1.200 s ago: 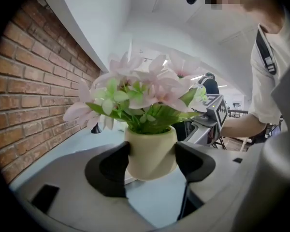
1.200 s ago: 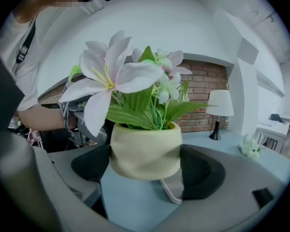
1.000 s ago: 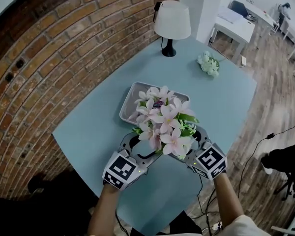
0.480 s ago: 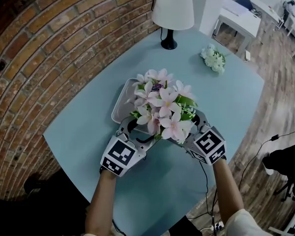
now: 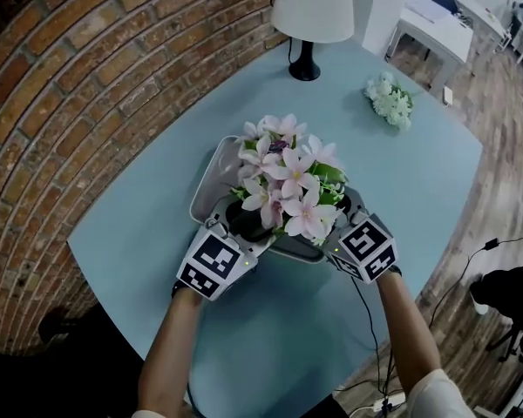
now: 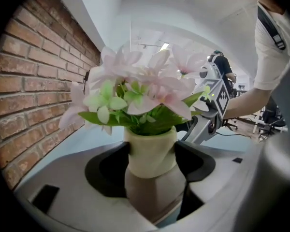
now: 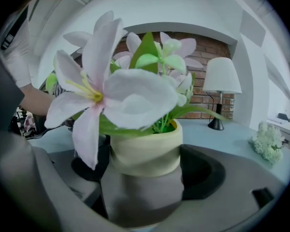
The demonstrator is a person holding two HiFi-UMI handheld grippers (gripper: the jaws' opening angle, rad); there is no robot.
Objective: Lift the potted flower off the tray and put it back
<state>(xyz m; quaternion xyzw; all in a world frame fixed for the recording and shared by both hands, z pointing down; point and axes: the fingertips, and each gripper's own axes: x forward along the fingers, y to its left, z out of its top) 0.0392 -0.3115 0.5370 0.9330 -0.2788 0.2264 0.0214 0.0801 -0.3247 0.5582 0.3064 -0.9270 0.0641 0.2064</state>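
The potted flower (image 5: 285, 184) has pink and white blooms over a cream pot (image 6: 150, 151) with a grey lower half. It stands above the near part of the grey tray (image 5: 207, 184); I cannot tell whether it rests on it. My left gripper (image 5: 241, 223) holds the pot from the left, its black pads (image 6: 108, 167) pressed to both sides. From the right, my right gripper (image 5: 335, 218) clasps the same pot (image 7: 145, 151) the same way. In the head view the blooms hide the pot.
A white-shaded lamp (image 5: 312, 11) stands at the far end of the pale blue table (image 5: 418, 190). A bunch of white flowers (image 5: 390, 100) lies at the far right. A brick wall (image 5: 87, 85) runs along the left; a cable (image 5: 453, 277) trails on the floor.
Both grippers have carried the potted flower away from me, from the tray's near edge to farther over the tray. Their hold on the pot is unchanged.
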